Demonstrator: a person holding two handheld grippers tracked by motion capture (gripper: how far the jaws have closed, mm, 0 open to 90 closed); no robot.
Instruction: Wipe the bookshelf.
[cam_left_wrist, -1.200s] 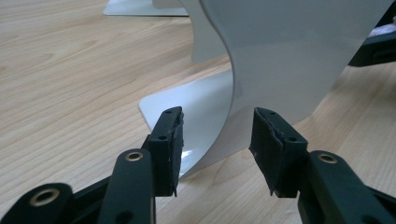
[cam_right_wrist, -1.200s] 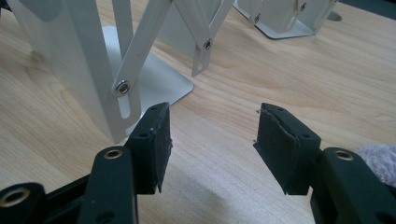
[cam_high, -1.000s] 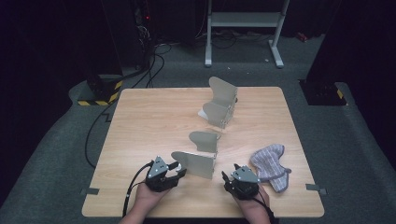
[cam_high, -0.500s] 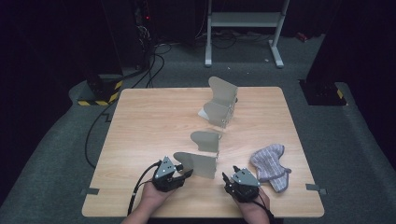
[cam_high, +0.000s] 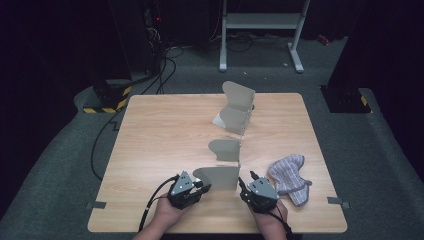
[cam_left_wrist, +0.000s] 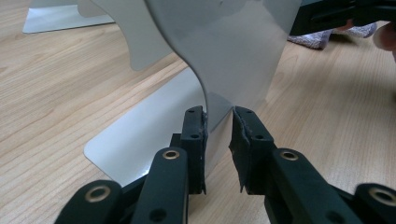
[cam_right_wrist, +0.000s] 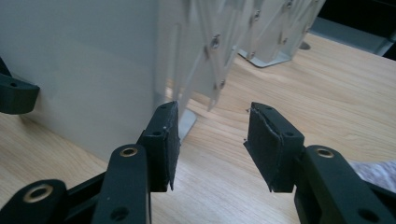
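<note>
A grey metal rack of three upright panels joined by a folding lattice (cam_right_wrist: 219, 42) stands on the wooden table (cam_high: 165, 130). Its near panel (cam_high: 217, 177) sits between my two grippers. My left gripper (cam_high: 202, 187) is at that panel's left edge. In the left gripper view its jaws (cam_left_wrist: 218, 121) have just been closing, with the panel's lower edge (cam_left_wrist: 233, 56) in the narrow gap still left between them. My right gripper (cam_high: 243, 185) is at the panel's right edge. Its jaws (cam_right_wrist: 212, 126) have also been closing and stand apart, the left pad beside the panel (cam_right_wrist: 84, 70).
A striped grey cloth mitt (cam_high: 290, 175) lies right of my right gripper. The middle panel (cam_high: 226, 150) and far panel (cam_high: 237, 107) stand farther up the table. The rack's flat base plate (cam_left_wrist: 149, 135) lies left of my left gripper's jaws. Bare wood spreads across the table's left half.
My left gripper has edged right onto the near panel's left edge, and its jaws have narrowed. My right gripper has stayed by the panel's right edge.
</note>
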